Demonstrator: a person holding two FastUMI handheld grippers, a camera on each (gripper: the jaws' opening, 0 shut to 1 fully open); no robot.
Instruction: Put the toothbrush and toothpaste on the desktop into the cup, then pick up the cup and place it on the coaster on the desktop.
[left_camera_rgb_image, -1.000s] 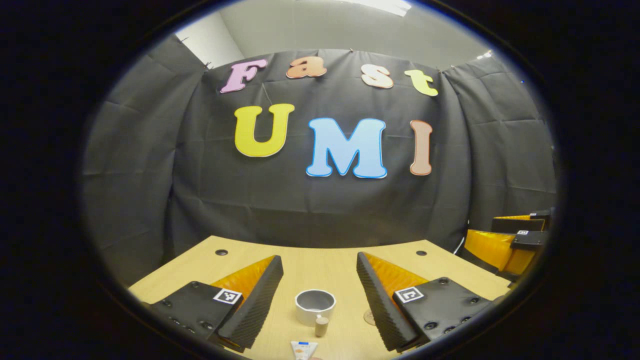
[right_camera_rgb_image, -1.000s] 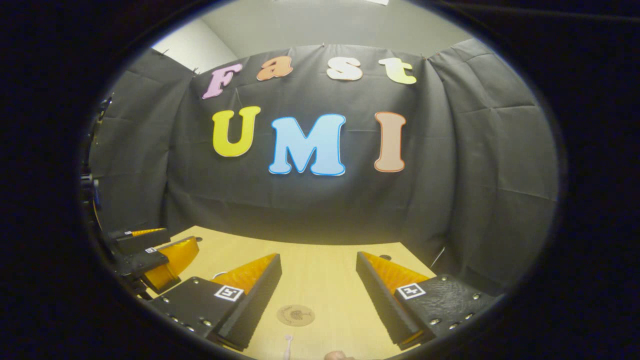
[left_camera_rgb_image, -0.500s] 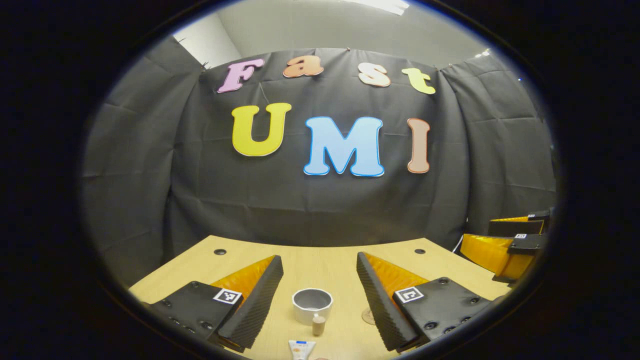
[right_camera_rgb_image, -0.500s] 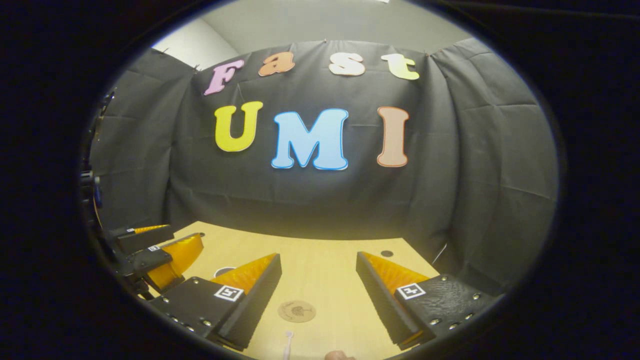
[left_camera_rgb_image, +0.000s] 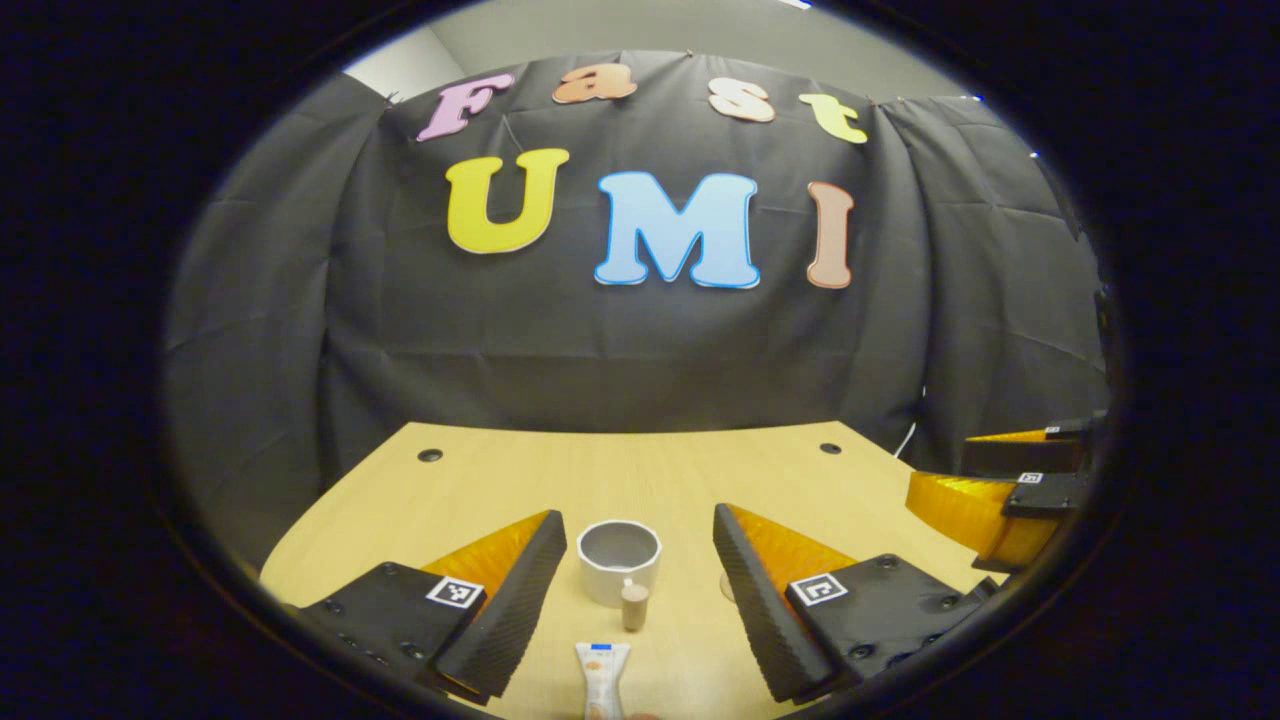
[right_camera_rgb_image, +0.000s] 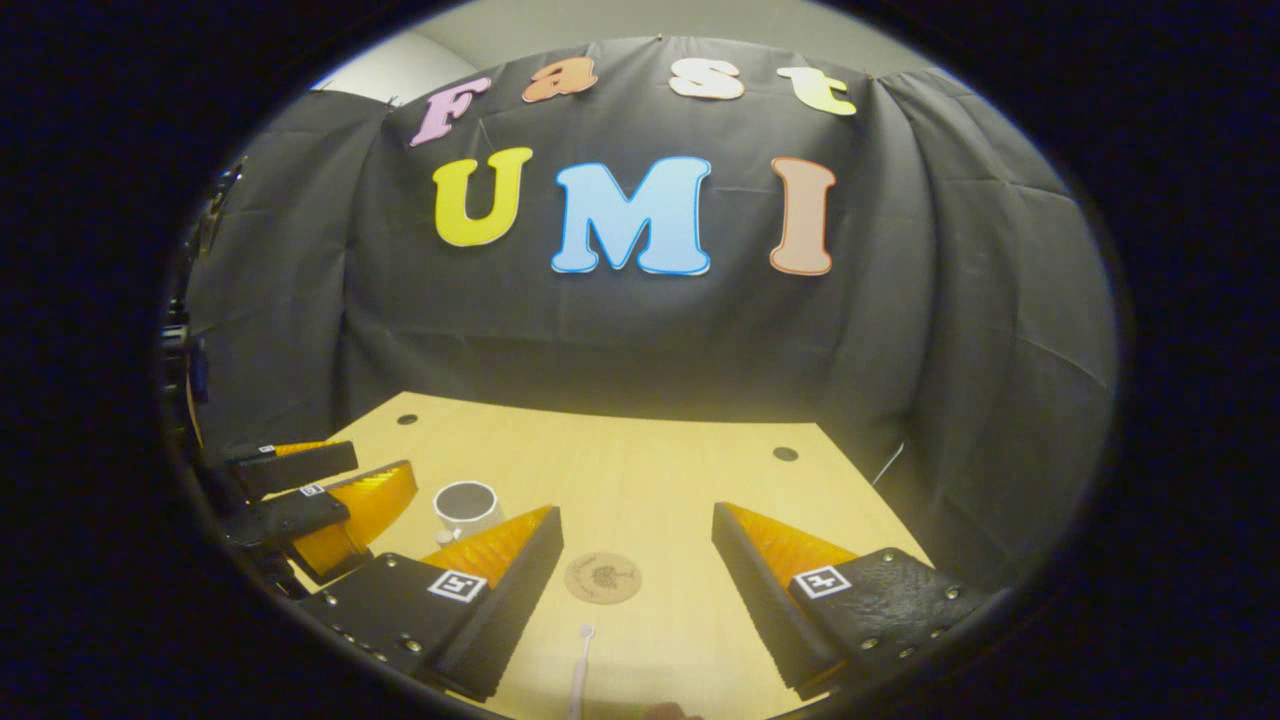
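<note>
In the left gripper view a white cup (left_camera_rgb_image: 619, 559) stands upright on the wooden desk (left_camera_rgb_image: 470, 490), ahead of my open left gripper (left_camera_rgb_image: 640, 535). A toothpaste tube (left_camera_rgb_image: 604, 678) with a tan cap (left_camera_rgb_image: 634, 605) lies just in front of the cup, cap toward it. In the right gripper view my open right gripper (right_camera_rgb_image: 637, 530) hovers above a round cork coaster (right_camera_rgb_image: 602, 578). The toothbrush (right_camera_rgb_image: 580, 668) lies near the bottom edge, its head toward the coaster. The cup (right_camera_rgb_image: 466, 507) stands to the left, beside the left gripper (right_camera_rgb_image: 330, 490). Nothing sits between either gripper's fingers.
The right gripper (left_camera_rgb_image: 1010, 480) shows at the far right of the left gripper view. Small dark holes (left_camera_rgb_image: 430, 455) mark the desk's back corners. The black cloth wall closes off the back and sides of the desk.
Both cameras have tipped downward, so more of the desk shows. The cup, toothpaste, coaster and toothbrush sit higher in the views. Both grippers stay open.
</note>
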